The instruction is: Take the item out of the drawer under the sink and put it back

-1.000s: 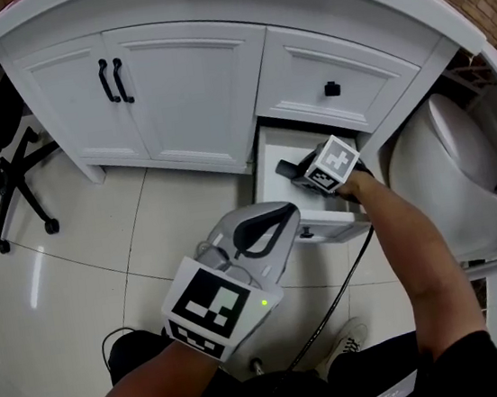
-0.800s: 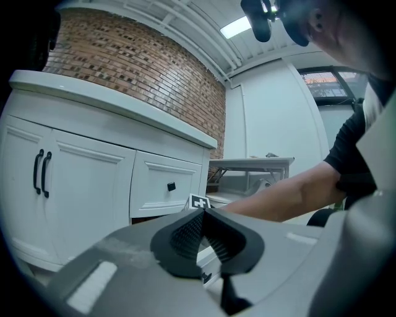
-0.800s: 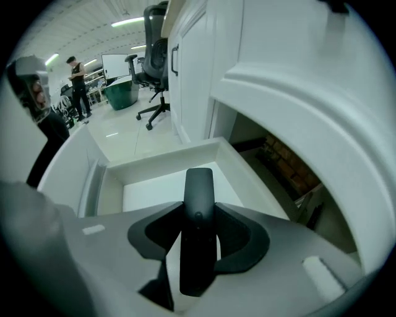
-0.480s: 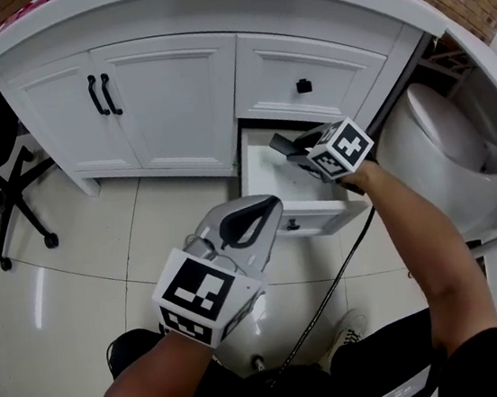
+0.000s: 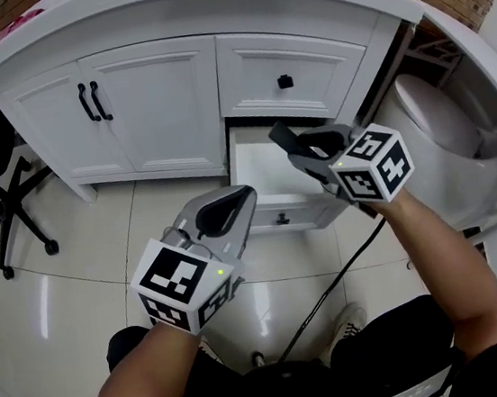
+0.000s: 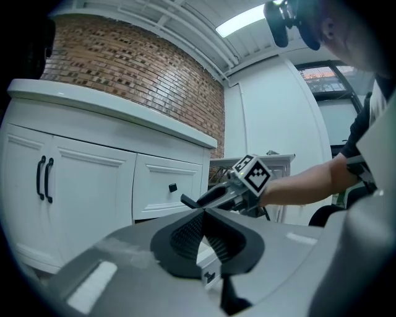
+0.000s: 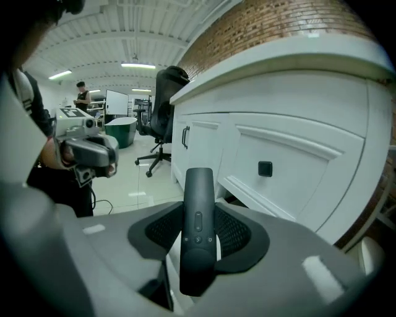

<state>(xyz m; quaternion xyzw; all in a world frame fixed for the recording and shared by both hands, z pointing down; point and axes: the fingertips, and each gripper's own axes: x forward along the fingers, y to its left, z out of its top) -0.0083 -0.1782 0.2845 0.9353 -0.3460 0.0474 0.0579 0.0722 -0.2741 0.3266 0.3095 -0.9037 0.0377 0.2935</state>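
A dark slim remote control (image 7: 198,229) stands upright between the pads of my right gripper (image 7: 198,238), which is shut on it. In the head view the right gripper (image 5: 302,154) hangs above the open white drawer (image 5: 263,207), with the remote's tip (image 5: 278,135) sticking out toward the cabinet. My left gripper (image 5: 231,206) hovers in front of the drawer, left of the right one, shut with nothing in it. The left gripper view shows its own jaws (image 6: 203,217) meeting, and beyond them the right gripper (image 6: 213,197) with the remote (image 6: 189,202).
Above the open drawer is a shut drawer with a black knob (image 5: 285,80). Double cabinet doors with black handles (image 5: 91,102) are to the left. A toilet (image 5: 443,126) stands at the right, an office chair (image 5: 8,202) at the far left. A black cable (image 5: 333,286) trails over the tiled floor.
My right gripper has risen up out of the drawer with the remote in it and tilted more level. The left gripper has kept its place.
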